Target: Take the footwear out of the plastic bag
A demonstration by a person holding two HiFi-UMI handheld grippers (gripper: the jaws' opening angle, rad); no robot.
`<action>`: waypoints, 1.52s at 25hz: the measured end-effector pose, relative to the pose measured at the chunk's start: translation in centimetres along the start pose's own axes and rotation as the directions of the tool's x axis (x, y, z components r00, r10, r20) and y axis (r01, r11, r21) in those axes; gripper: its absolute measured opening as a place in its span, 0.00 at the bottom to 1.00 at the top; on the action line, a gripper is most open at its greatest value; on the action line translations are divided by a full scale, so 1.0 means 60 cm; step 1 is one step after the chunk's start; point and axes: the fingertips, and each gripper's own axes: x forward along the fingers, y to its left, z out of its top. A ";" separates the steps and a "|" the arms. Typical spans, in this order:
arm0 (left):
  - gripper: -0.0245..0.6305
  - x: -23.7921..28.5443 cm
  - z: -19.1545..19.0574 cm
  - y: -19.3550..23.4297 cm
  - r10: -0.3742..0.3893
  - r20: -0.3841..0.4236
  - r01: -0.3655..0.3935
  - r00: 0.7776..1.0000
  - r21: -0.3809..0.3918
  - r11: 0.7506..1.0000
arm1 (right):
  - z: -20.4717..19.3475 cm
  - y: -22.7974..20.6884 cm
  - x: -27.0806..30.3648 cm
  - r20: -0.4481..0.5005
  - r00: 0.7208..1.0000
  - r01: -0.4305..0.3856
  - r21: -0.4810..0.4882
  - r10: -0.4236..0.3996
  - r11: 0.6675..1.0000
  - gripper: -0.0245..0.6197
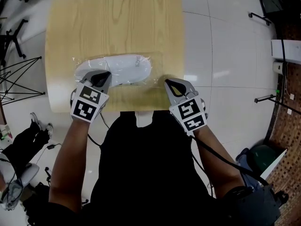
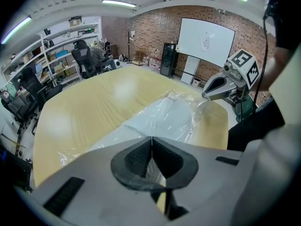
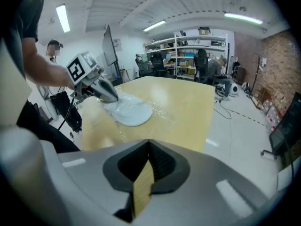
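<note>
A white shoe (image 1: pixel 120 68) lies on its side inside a clear plastic bag (image 1: pixel 155 72) near the front edge of the wooden table (image 1: pixel 117 18). My left gripper (image 1: pixel 104 74) is at the bag's left end, by the shoe, and is shut on the plastic film, which runs right up to the closed jaws (image 2: pixel 151 138). My right gripper (image 1: pixel 167 82) is shut with its tip at the bag's right edge (image 2: pixel 205 97). From these views I cannot tell if film is pinched there. In the right gripper view the shoe (image 3: pixel 131 113) sits just past the left gripper (image 3: pixel 115 99).
The table's front edge is directly under both grippers, and its right edge (image 1: pixel 182 41) is close to the right gripper. Black tripod legs (image 1: pixel 19 79) stand on the floor at the left. Office chairs and shelves (image 2: pixel 70 51) and a whiteboard (image 2: pixel 207 41) lie beyond the table.
</note>
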 end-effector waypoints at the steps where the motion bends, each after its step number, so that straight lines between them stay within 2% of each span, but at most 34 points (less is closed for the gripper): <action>1: 0.06 0.000 -0.001 0.000 0.001 -0.001 -0.001 1.000 0.000 1.000 | -0.005 0.010 0.008 -0.027 1.000 -0.009 -0.029 0.009 1.000 0.04; 3: 0.06 -0.001 -0.004 0.001 0.002 0.000 -0.002 1.000 -0.002 1.000 | -0.023 0.026 0.020 -0.085 0.996 -0.022 -0.083 0.015 0.996 0.04; 6: 0.06 0.001 -0.005 0.002 0.003 0.015 -0.003 1.000 -0.015 1.000 | -0.040 0.030 0.021 -0.105 0.994 -0.028 -0.112 0.016 0.993 0.04; 9: 0.06 0.002 -0.005 0.000 0.007 0.026 -0.007 1.000 -0.009 1.000 | -0.062 0.026 0.007 -0.150 0.987 -0.076 -0.074 0.064 0.994 0.04; 11: 0.06 0.003 -0.004 -0.002 0.011 0.036 -0.011 0.999 0.002 1.000 | -0.083 0.020 -0.009 -0.239 0.963 -0.130 -0.007 0.125 0.991 0.04; 13: 0.06 0.004 -0.002 -0.001 0.014 0.051 -0.015 0.999 0.011 1.000 | -0.084 -0.002 -0.025 -0.294 0.946 -0.125 0.065 0.139 0.990 0.04; 14: 0.05 0.004 -0.002 0.000 0.014 0.059 -0.015 0.998 0.012 1.000 | -0.070 -0.016 -0.029 -0.283 0.952 -0.101 0.080 0.120 0.992 0.04; 16: 0.05 0.004 -0.004 0.002 0.011 0.078 -0.012 0.997 0.007 1.000 | -0.020 -0.026 -0.024 -0.201 0.974 -0.084 0.093 0.101 0.992 0.04; 18: 0.05 0.005 -0.007 -0.003 0.013 0.087 -0.013 0.996 0.001 1.000 | 0.045 -0.003 -0.017 -0.080 0.986 -0.140 0.083 0.147 0.987 0.06; 20: 0.05 0.009 -0.006 -0.014 0.021 0.081 -0.021 0.996 0.005 1.000 | 0.117 0.034 -0.017 0.054 0.978 -0.200 -0.007 0.200 0.980 0.10; 22: 0.05 0.012 -0.003 -0.017 0.023 0.075 -0.024 0.997 0.011 1.000 | 0.164 0.072 0.003 0.101 0.969 -0.210 -0.145 0.226 0.967 0.13; 23: 0.05 0.011 -0.003 -0.015 0.023 0.076 -0.024 0.997 0.013 1.000 | 0.168 0.086 0.026 0.070 0.974 -0.198 -0.207 0.217 0.958 0.13; 25: 0.05 0.007 -0.006 -0.010 0.024 0.079 -0.025 0.997 0.015 1.000 | 0.145 0.094 0.080 -0.059 0.987 -0.158 -0.313 0.147 0.937 0.04; 27: 0.05 0.003 -0.009 -0.011 0.023 0.070 -0.024 0.997 0.021 0.999 | 0.116 0.092 0.112 -0.154 0.984 -0.142 -0.385 0.089 0.912 0.04; 30: 0.05 -0.006 -0.017 -0.016 0.023 0.032 -0.024 0.999 0.038 0.999 | 0.105 0.098 0.115 -0.187 0.978 -0.164 -0.414 0.092 0.896 0.04; 32: 0.05 -0.014 -0.031 -0.015 0.035 0.016 -0.036 0.999 0.033 0.999 | 0.103 0.094 0.101 -0.199 0.975 -0.169 -0.406 0.093 0.898 0.04; 34: 0.05 -0.024 -0.045 -0.009 0.045 0.019 -0.045 0.999 0.005 0.999 | 0.097 0.073 0.079 -0.201 0.977 -0.146 -0.373 0.074 0.916 0.04; 36: 0.06 -0.039 -0.044 -0.007 0.042 0.050 -0.042 0.998 -0.009 0.999 | 0.088 0.041 0.057 -0.184 0.981 -0.117 -0.290 0.065 0.950 0.04; 38: 0.09 -0.056 -0.023 -0.013 0.026 0.113 -0.026 0.993 -0.003 1.000 | 0.074 0.019 0.046 -0.175 0.979 -0.134 -0.147 0.108 0.980 0.04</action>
